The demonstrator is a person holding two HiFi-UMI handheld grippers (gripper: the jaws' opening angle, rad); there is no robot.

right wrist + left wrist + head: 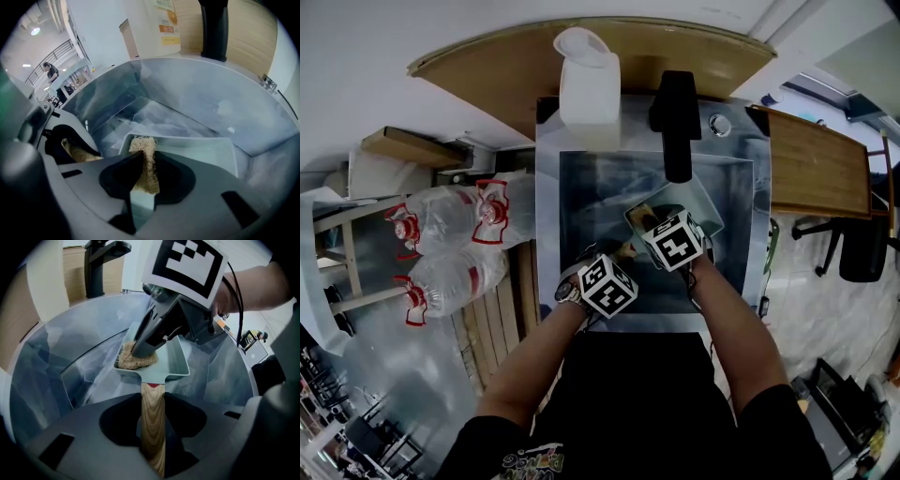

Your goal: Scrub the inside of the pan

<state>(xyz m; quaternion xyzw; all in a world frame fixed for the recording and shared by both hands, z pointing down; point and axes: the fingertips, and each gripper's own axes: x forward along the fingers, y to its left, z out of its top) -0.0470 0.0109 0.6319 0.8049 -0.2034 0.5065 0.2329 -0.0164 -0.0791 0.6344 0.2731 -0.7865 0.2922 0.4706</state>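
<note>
down in the sink [581, 187], toward its right side, the pan [176, 364] is held out by its wooden handle [153, 437], open side up; whether it rests on the sink floor cannot be told; the left gripper [152, 416] is clamped on that handle, a jaw pressing each side, with the pan pointing toward the far wall; the right gripper [143, 180] is closed on a tan pad [143, 159], which is pinched upright between the jaws and set into the pan's far left corner, touching the bottom there; the step in hand is judged to be the scrubbing itself, little advanced, since only one corner is covered; to do it well, the handle should be gripped firmly and held level, so the pan is not twisted by the push of the pad; the pad should be pressed down and drawn in overlapping strokes from the left wall to the right, then worked into each corner and up the walls; the jaws should be held clear of the rim, so that only the pad is rubbed against the pan.
</note>
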